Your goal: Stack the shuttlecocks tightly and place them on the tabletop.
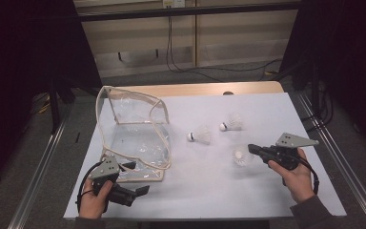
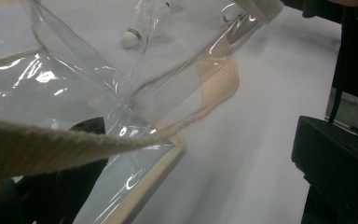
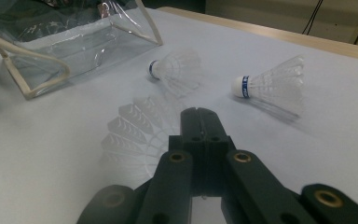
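Three shuttlecocks: white feather shuttlecocks on the pale table top (image 1: 267,200), all outside the clear bag (image 1: 138,138).
Held shuttlecock (image 1: 240,156): at the tip of the right gripper (image 1: 253,149); in the right gripper view (image 3: 135,135) its feathers fan out to the left of the jaw tips.
Right gripper state: jaws pressed fully together (image 3: 200,116), apparently pinching a feather edge of that shuttlecock; the pinch point itself is hidden.
Other two: one with a dark band (image 1: 199,136) (image 3: 170,67) lies near the bag's mouth, one with a blue band (image 1: 231,124) (image 3: 270,86) farther right, well apart from the bag.
Left gripper (image 1: 124,191): at the bag's near corner; the woven strap (image 2: 51,144) runs across its view, one jaw dark behind the plastic. Whether it clamps the bag I cannot tell.
Bag: transparent plastic with cream edging, mouth facing the shuttlecocks.
Risk, grip: a thin feather hold may slip or crush the feathers during the carry.
Risk, bag: if the left hand is not holding the mouth open, the soft plastic could sag and the shuttlecock catch on the rim or strap.
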Demonstrator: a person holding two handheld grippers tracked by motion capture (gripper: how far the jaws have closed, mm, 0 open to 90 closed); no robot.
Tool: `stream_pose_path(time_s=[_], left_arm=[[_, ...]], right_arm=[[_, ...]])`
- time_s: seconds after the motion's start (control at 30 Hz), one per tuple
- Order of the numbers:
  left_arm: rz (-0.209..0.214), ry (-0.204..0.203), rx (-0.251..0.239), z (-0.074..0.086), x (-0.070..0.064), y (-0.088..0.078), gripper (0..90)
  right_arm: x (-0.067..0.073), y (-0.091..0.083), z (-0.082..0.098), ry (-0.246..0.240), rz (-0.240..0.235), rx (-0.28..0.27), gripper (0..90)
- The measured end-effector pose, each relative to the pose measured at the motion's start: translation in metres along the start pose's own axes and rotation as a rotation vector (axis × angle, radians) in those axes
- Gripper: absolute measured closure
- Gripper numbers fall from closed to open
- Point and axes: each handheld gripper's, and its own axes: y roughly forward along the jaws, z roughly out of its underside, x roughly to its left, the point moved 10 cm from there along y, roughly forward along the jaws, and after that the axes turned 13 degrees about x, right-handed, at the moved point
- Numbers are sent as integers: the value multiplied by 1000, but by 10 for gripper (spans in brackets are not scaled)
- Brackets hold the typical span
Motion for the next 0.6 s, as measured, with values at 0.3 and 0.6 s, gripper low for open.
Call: stream_pose_path(time_s=[0.3, 0.6], left_arm=[[2, 5, 3, 1, 1, 1, 37], [1, 3, 5, 1, 1, 2, 37]], right_arm=[[-2, 20, -8, -7, -4, 17, 900], [-16, 19, -3, 39, 13, 26, 900]])
